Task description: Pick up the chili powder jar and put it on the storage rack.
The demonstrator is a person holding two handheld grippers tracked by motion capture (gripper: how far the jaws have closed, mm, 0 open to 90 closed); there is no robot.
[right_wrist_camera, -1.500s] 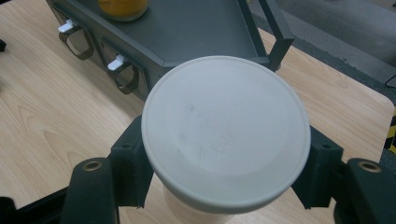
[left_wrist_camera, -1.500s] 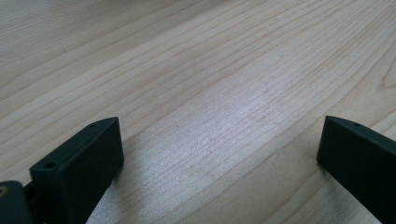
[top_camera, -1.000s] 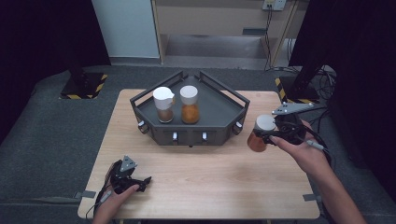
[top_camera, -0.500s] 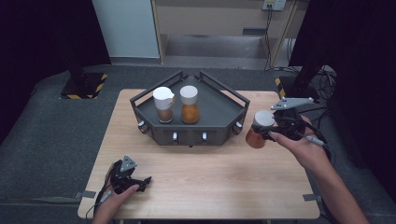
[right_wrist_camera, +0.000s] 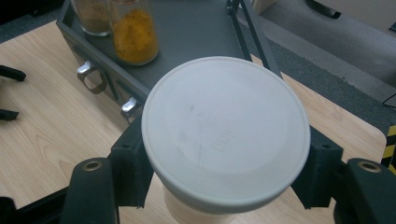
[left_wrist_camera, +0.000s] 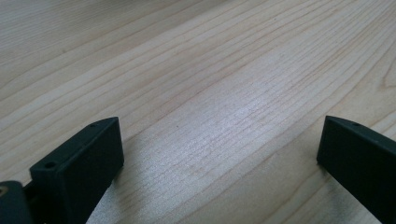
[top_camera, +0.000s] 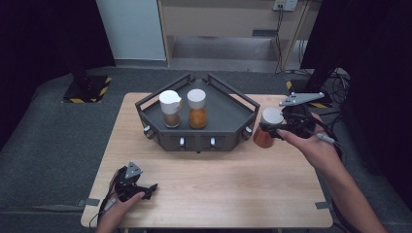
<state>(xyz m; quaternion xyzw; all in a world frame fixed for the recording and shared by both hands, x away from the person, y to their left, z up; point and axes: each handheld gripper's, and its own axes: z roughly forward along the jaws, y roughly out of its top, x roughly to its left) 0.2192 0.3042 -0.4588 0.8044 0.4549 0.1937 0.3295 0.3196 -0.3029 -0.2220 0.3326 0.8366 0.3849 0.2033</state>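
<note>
My right gripper (top_camera: 270,126) is shut on a jar (top_camera: 264,139) with a white lid and orange-brown contents, held just above the table off the right corner of the dark grey tray (top_camera: 223,114). In the right gripper view the jar's lid (right_wrist_camera: 225,126) sits between the two black jaws, which press on it from either side. Two more white-lidded jars stand in the tray: a brown one (top_camera: 170,109) and an orange one (top_camera: 197,108). Low over the table's front left corner, my left gripper (top_camera: 147,190) is open; its jaws stand wide apart over bare wood (left_wrist_camera: 219,140).
The tray has raised rails and small metal handles (right_wrist_camera: 95,77) on its front wall. The wooden table (top_camera: 233,179) has free room in front of the tray. Beyond it are a dark floor and cables (top_camera: 340,80) at the back right.
The right gripper has carried the jar slightly left and farther away, closer to the tray's right corner. The left gripper has stayed put.
</note>
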